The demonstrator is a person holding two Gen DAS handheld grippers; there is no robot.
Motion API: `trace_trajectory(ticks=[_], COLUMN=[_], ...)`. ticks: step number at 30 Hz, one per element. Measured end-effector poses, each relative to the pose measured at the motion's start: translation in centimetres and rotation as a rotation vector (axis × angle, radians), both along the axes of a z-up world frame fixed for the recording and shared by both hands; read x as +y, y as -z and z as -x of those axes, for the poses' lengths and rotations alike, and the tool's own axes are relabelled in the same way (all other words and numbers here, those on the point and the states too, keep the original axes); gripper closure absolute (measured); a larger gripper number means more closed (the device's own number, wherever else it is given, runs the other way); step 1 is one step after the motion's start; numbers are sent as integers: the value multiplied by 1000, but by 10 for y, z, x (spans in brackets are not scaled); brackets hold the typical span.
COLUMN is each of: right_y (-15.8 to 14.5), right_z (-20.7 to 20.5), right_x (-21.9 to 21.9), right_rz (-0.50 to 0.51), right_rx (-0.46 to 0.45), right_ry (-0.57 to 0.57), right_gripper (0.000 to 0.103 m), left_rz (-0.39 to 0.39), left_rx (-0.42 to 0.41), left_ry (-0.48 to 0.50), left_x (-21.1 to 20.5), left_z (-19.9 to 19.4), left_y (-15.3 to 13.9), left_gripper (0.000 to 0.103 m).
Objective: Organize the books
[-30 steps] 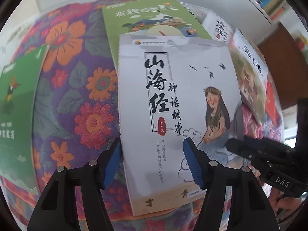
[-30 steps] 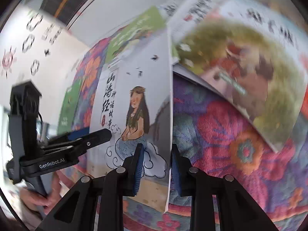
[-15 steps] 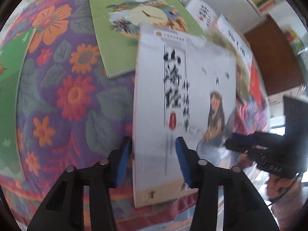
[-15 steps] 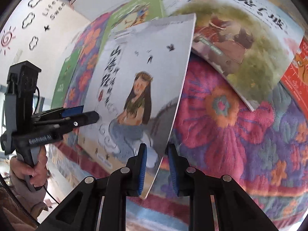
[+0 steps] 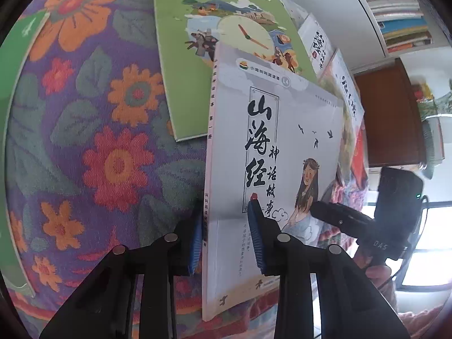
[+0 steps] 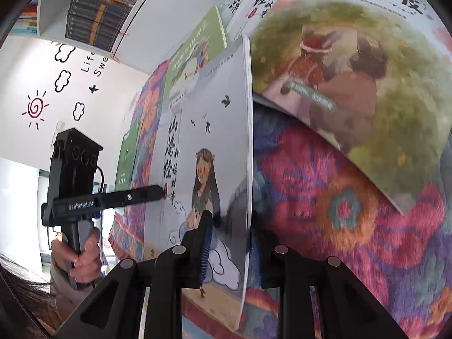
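over a purple floral quilt (image 5: 93, 147), a pale grey book (image 5: 285, 147) with a long-haired girl on its cover is raised off the fabric, caught along its two side edges. the left tongs (image 5: 226, 234) straddle the spine edge near the lower corner, jaws closing, blue pads (image 5: 255, 234) against the cover and the back. the right tongs (image 6: 230, 248) grip the opposite, page-side edge, narrow, pads pressed on both faces of the book. a light green book (image 5: 214, 28) lies flat on the quilt beyond, its near corner hidden by the grey one. a book with a rabbit cover (image 6: 353, 70) rests to the right. a dark green book (image 5: 17, 79) lies at the quilt's left edge. shelves of books (image 5: 395, 5) stand behind.
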State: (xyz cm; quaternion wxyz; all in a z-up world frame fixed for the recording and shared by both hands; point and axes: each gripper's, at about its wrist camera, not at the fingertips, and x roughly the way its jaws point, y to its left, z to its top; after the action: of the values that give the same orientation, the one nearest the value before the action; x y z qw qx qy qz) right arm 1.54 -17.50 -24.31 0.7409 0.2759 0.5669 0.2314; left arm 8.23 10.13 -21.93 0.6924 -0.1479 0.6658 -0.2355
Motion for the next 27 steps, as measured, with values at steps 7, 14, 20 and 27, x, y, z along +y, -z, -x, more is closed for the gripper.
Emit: trace_trajectory(ticks=[7, 14, 20, 27], right_y=[-18, -55, -68, -81], right_z=[-2, -3, 2, 10], right_x=[21, 45, 49, 54], right_rz=[133, 239, 218, 231], right_rx=[-12, -72, -109, -131], right_ry=[-19, -117, -137, -143], right_gripper=[82, 94, 95, 95], left_rz=[-61, -144, -158, -138], left_rx=[-2, -49, -97, -92], left_ry=[-17, 44, 77, 78], left_x=[-15, -43, -49, -49], left_z=[0, 5, 11, 11], left_y=[-3, -16, -38, -45], left_gripper=[74, 75, 75, 75])
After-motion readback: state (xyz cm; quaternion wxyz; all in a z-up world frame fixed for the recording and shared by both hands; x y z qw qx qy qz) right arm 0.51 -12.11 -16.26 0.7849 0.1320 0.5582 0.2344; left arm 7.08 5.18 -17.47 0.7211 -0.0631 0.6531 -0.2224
